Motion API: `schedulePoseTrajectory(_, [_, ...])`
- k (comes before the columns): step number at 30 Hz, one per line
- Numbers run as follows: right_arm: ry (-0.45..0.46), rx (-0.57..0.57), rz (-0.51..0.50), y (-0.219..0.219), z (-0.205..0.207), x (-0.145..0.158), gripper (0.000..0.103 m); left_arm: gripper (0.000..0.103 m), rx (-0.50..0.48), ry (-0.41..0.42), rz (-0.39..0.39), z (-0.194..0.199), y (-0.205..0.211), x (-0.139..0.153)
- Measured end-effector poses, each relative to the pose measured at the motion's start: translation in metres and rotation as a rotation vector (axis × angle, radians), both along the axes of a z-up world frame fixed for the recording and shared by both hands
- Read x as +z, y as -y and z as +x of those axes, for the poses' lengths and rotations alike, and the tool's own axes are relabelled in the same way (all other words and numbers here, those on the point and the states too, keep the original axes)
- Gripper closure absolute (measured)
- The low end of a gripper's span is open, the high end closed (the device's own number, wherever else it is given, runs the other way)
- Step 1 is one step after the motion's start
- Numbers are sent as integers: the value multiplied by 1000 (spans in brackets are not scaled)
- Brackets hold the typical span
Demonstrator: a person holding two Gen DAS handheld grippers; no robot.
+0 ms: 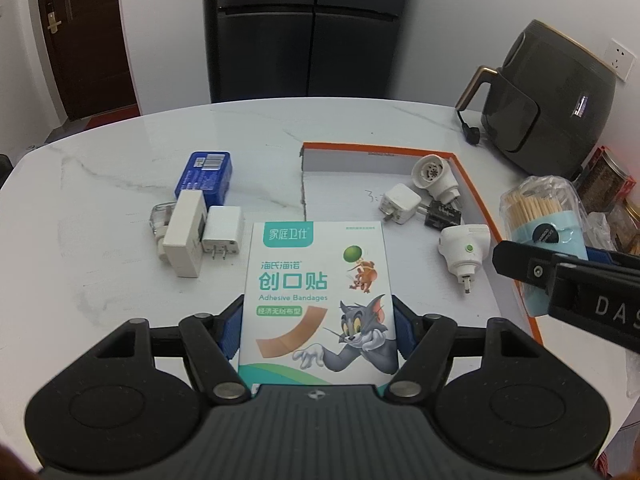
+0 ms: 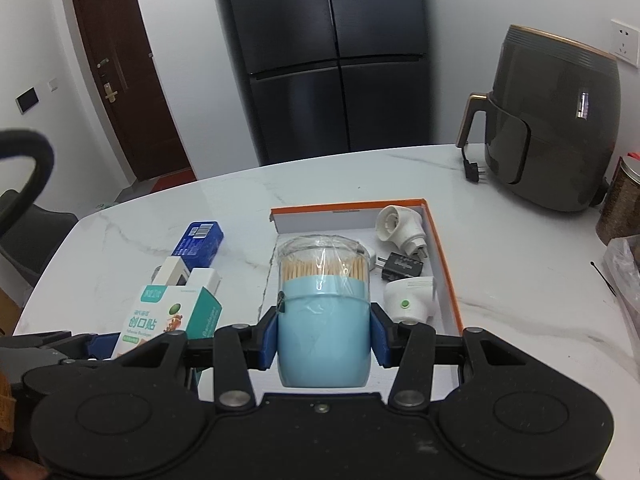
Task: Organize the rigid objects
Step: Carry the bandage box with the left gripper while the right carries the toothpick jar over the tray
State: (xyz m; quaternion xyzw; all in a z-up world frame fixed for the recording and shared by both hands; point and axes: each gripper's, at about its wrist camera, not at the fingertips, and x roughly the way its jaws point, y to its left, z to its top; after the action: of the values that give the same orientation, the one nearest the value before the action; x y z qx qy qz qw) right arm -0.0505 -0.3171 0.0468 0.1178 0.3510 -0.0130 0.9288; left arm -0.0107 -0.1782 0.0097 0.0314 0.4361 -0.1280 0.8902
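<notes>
My left gripper (image 1: 318,326) is shut on a white and green adhesive bandage box (image 1: 316,280) and holds it above the table, left of the tray. My right gripper (image 2: 324,338) is shut on a light blue toothpick jar (image 2: 322,320) with a clear top, above the near part of the orange-rimmed tray (image 2: 444,264). The jar also shows in the left wrist view (image 1: 548,224), and the bandage box in the right wrist view (image 2: 168,320). The tray (image 1: 472,176) holds several white plug adapters (image 1: 466,250) and a black one (image 1: 442,214).
On the marble table (image 1: 120,184) left of the tray lie a blue box (image 1: 205,176), a white charger (image 1: 222,236) and a white block (image 1: 186,234). A dark air fryer (image 1: 548,96) stands at the back right, with jars (image 2: 622,200) and a plastic bag beside it.
</notes>
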Motion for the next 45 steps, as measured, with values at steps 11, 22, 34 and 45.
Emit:
schedulePoseTrajectory(11, [-7,-31,1,16,-3,-3,48,32,-32,-6,-4,1,15,-2])
schedulePoseTrajectory(22, [-23,-69,-3,36,-7,-7,48,32,-75,-20,-9,1,37,-8])
schedulePoseTrajectory(34, [-34,-91,-1,53,-2,-11,48,32,-104,-32,-8,7,54,-14])
schedulePoseTrajectory(45, [-50,-86,-2,64,10,-18,47,32,-106,-51,-8,16,65,-23])
